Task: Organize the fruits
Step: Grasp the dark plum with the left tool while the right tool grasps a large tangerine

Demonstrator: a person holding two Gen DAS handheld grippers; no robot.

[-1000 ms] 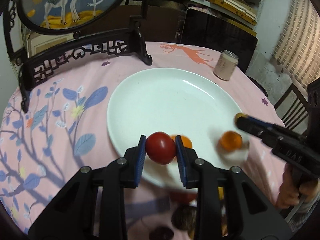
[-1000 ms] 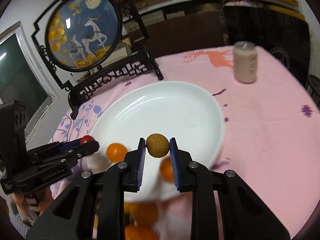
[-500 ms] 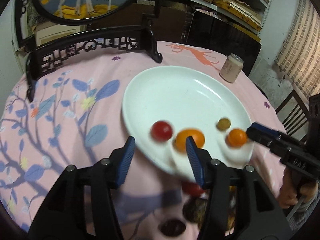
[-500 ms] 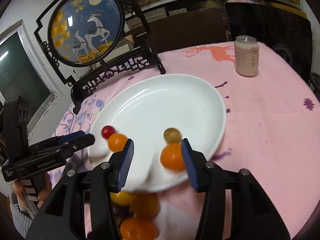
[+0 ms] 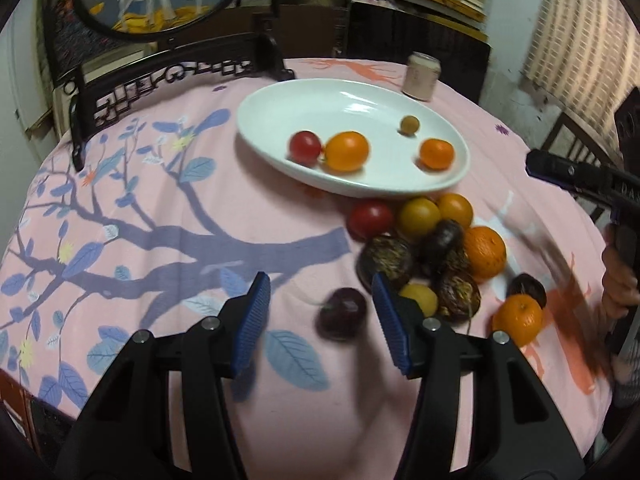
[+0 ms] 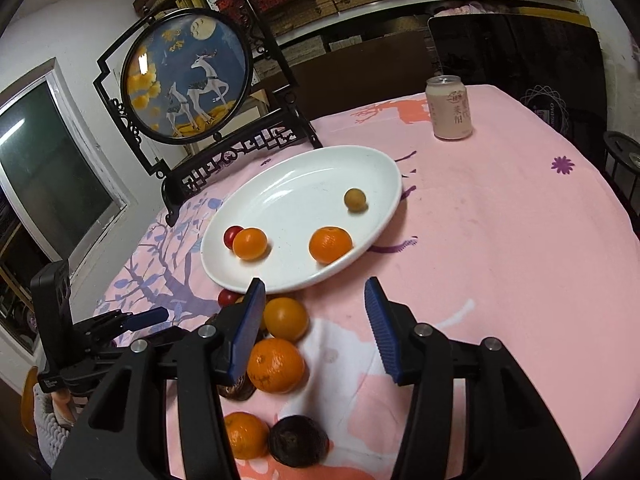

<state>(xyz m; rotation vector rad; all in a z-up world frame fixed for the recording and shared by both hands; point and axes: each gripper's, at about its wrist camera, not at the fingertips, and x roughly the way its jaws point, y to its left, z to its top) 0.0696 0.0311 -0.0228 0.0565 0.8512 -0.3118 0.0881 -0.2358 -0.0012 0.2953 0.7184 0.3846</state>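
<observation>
A white oval plate (image 5: 348, 106) (image 6: 296, 196) holds a red tomato (image 5: 305, 147), two oranges (image 5: 346, 151) (image 5: 437, 154) and a small brown fruit (image 5: 410, 124). A pile of oranges, tomatoes and dark fruits (image 5: 424, 240) lies on the pink cloth in front of the plate. My left gripper (image 5: 322, 320) is open, with a dark plum (image 5: 341, 317) on the cloth between its jaws. My right gripper (image 6: 312, 330) is open and empty above the cloth, beside an orange (image 6: 275, 365).
A pink drink can (image 5: 421, 77) (image 6: 448, 108) stands behind the plate. A round painted screen on a black carved stand (image 6: 188, 80) is at the back left. A dark chair (image 6: 520, 64) stands behind the table.
Both grippers opened, letting go of the tomato and the small brown fruit onto the plate, then pulled back towards the fruit pile on the cloth.
</observation>
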